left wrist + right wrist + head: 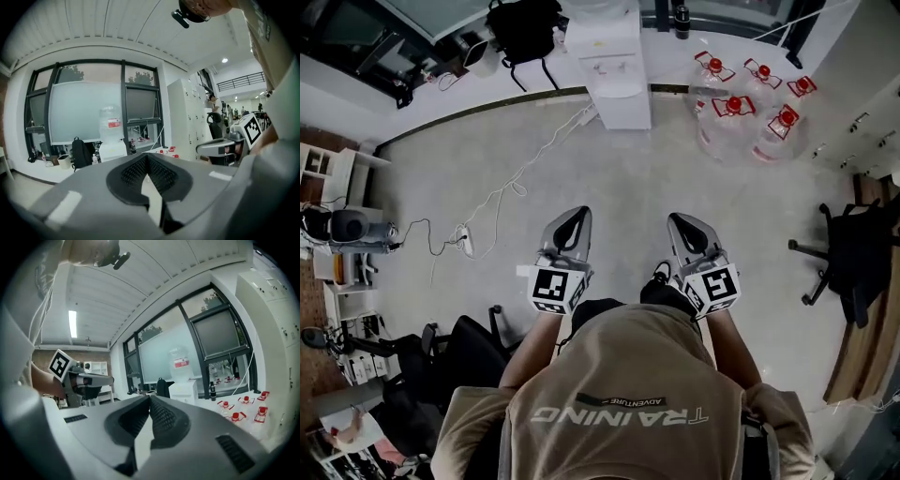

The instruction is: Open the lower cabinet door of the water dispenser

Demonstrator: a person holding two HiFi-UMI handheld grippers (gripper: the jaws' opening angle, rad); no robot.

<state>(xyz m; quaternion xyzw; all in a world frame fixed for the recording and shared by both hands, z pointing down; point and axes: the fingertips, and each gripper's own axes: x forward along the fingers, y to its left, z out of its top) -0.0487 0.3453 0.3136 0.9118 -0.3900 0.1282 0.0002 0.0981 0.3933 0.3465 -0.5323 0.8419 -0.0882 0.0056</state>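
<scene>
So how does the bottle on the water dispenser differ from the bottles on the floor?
The mounted bottle sits on top of the water dispenser; the floor bottles stand on the ground beside it. It is alone; they are five. It shows a red label; they show red caps. All are large and clear.

far ahead of the left claw [578, 216], the dispenser [617, 84] is cut off at its top by the head view's edge, its lower door [624, 112] too small to trace. in the left gripper view that claw's own body hides the dispenser's base.
</scene>
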